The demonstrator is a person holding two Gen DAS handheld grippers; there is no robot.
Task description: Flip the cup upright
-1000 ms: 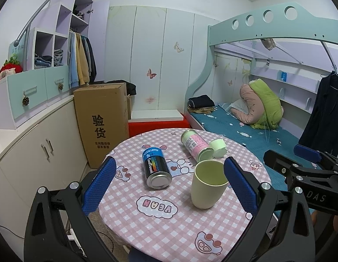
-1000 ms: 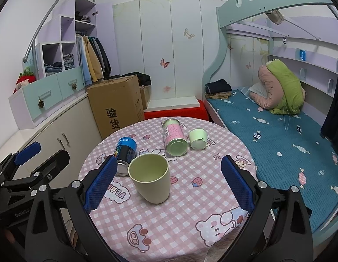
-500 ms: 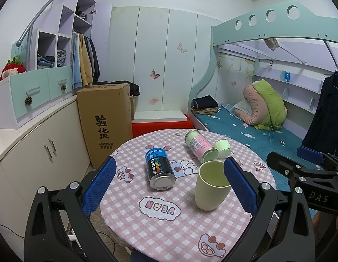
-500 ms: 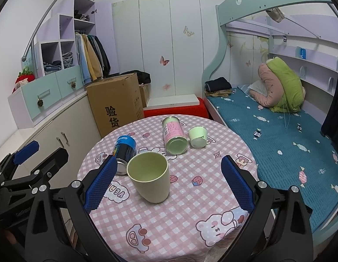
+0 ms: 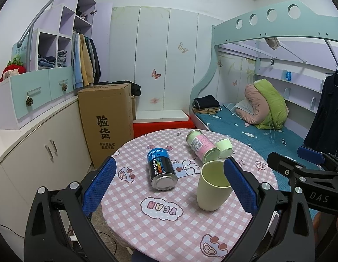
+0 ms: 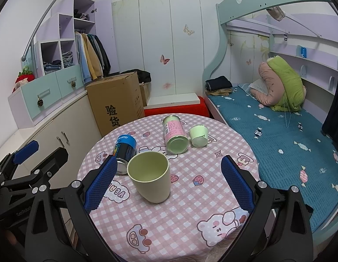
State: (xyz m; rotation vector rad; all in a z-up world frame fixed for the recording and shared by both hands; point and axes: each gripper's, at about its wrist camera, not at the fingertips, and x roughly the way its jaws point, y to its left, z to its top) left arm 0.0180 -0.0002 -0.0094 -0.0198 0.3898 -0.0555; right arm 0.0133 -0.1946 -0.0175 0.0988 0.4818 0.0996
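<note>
A pale yellow-green cup [image 5: 212, 187] stands upright, mouth up, on the round table with the pink checked cloth [image 5: 169, 224]; it also shows in the right wrist view [image 6: 150, 178]. My left gripper [image 5: 169, 185] is open and empty, held back from the cup, its right finger beside the cup's rim. My right gripper [image 6: 166, 183] is open and empty, the cup standing free between its fingers, nearer the left one. Each gripper shows at the edge of the other's view.
A blue can [image 5: 161, 170] lies on its side left of the cup. A pink-labelled can [image 5: 201, 145] and a small pale green cup [image 5: 223, 148] lie on their sides behind it. A cardboard box [image 5: 107, 122], cabinets and a bunk bed [image 5: 256, 131] surround the table.
Both grippers have drawn back and up slightly, so the table and cup sit a little farther away. The cup stays upright and untouched.
</note>
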